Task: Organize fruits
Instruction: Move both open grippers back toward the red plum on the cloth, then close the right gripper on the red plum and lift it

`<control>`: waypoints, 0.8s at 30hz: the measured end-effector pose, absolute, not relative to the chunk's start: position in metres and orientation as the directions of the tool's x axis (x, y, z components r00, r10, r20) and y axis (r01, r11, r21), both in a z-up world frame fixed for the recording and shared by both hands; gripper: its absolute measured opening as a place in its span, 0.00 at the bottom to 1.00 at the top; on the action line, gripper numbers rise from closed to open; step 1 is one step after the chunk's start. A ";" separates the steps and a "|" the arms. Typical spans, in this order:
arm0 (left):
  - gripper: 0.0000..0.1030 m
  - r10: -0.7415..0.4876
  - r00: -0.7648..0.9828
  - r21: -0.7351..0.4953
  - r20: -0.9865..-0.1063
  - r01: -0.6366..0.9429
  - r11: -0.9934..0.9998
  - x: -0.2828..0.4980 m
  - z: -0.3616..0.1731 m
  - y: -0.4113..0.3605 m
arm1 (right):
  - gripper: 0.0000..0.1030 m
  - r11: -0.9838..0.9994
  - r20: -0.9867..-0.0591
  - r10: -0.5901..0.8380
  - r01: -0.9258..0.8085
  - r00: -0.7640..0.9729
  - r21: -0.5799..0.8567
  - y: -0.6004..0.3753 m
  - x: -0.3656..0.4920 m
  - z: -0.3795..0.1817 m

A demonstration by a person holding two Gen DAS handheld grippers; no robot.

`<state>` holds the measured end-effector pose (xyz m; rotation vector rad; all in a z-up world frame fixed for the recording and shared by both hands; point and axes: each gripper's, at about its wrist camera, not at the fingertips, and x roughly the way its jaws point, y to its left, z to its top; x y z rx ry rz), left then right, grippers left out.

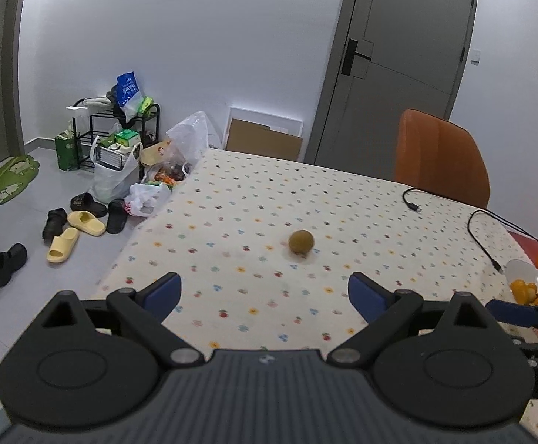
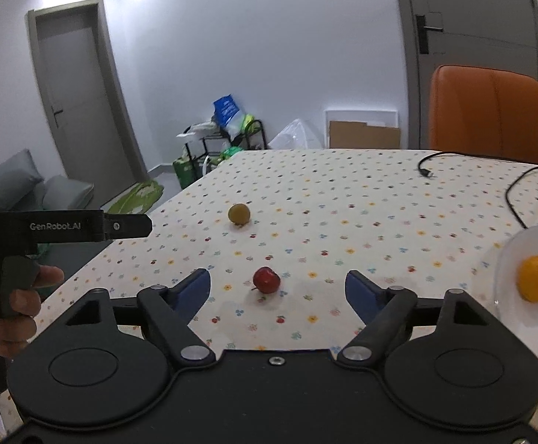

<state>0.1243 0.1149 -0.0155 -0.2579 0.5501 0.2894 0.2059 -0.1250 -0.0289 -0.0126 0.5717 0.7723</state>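
Black ribbed housing and two round pivot discs fill the foreground of each wrist view. Ahead of them the left gripper (image 1: 265, 294) is seen with its blue-padded fingers (image 1: 165, 290) spread wide apart and nothing between them; the right gripper (image 2: 278, 288) is likewise spread and empty.

Beyond the left gripper, a broad stretch of bare table (image 1: 232, 222) is covered by a cream cloth printed with small coloured flowers, and its left edge drops to a grey floor. A round, dull olive-brown fruit (image 1: 301, 242) is set well ahead and slightly right of the fingers, apart from everything else. Two black cables (image 1: 491, 229) are laid toward the far right edge, near an orange chair (image 1: 439, 159).

A small glossy red fruit (image 2: 266, 279) with a short stem is shown only in the right wrist view, on the cloth just ahead and between the spread fingers but not touched by them. The olive fruit is seen farther ahead and left. At the right, a white plate (image 2: 505, 259) holds a smooth yellow-orange fruit (image 2: 537, 277); the plate is cut off by the frame edge. At the left, a hand (image 2: 13, 307) is seen wrapped around the other gripper's black handle.
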 end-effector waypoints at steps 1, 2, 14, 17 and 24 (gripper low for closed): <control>0.93 0.205 0.811 -0.156 -0.548 -0.340 0.927 0.125 -0.014 0.117 | 0.75 0.718 -0.496 0.660 -0.667 0.564 0.198 -0.123 0.208 -0.028; 0.93 0.208 0.810 -0.152 -0.548 -0.341 0.928 0.126 -0.012 0.119 | 0.73 0.715 -0.500 0.663 -0.669 0.558 0.203 -0.121 0.210 -0.028; 0.91 0.230 0.820 -0.113 -0.525 -0.335 0.936 0.141 0.011 0.140 | 0.62 0.714 -0.539 0.655 -0.666 0.529 0.214 -0.101 0.235 -0.025; 0.91 0.226 0.815 -0.109 -0.533 -0.331 0.937 0.148 0.010 0.140 | 0.56 0.712 -0.555 0.654 -0.667 0.514 0.221 -0.095 0.239 -0.030; 0.86 0.209 0.812 -0.097 -0.545 -0.308 0.947 0.156 0.002 0.137 | 0.43 0.710 -0.600 0.641 -0.668 0.479 0.226 -0.083 0.248 -0.045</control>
